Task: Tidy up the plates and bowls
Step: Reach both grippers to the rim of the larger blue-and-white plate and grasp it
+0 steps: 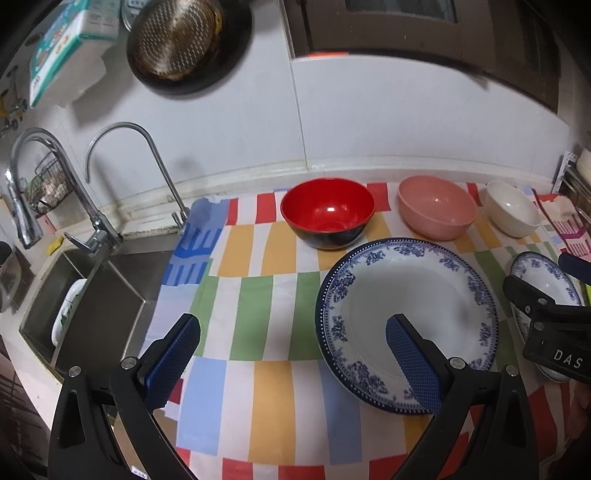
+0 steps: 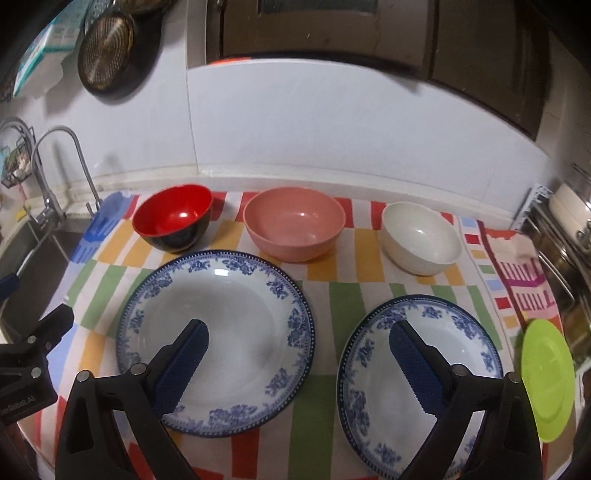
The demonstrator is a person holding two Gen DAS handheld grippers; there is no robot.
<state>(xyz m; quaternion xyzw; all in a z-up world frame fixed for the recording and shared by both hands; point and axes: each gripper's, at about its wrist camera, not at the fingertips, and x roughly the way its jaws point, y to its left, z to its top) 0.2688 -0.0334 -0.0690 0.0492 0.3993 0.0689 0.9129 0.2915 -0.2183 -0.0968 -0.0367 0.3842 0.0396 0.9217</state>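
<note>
On a striped cloth (image 2: 325, 398) stand a red bowl (image 2: 173, 218), a pink bowl (image 2: 293, 227) and a white bowl (image 2: 421, 238) in a back row. In front lie a large blue-patterned plate (image 2: 221, 321), a smaller one (image 2: 454, 347) and a green plate (image 2: 548, 376) at the right edge. My right gripper (image 2: 298, 339) hovers open between the two blue plates. My left gripper (image 1: 293, 334) hangs open at the left rim of the large plate (image 1: 424, 291), holding nothing; the red bowl (image 1: 327, 210), pink bowl (image 1: 436, 210) and white bowl (image 1: 511, 212) lie beyond.
A steel sink (image 1: 96, 295) with two taps (image 1: 122, 147) and a white dish (image 1: 68, 310) inside sits to the left. A round strainer (image 1: 173, 38) hangs on the wall. A metal rack (image 2: 565, 236) stands at the right. Dark cabinets (image 2: 369, 33) hang above.
</note>
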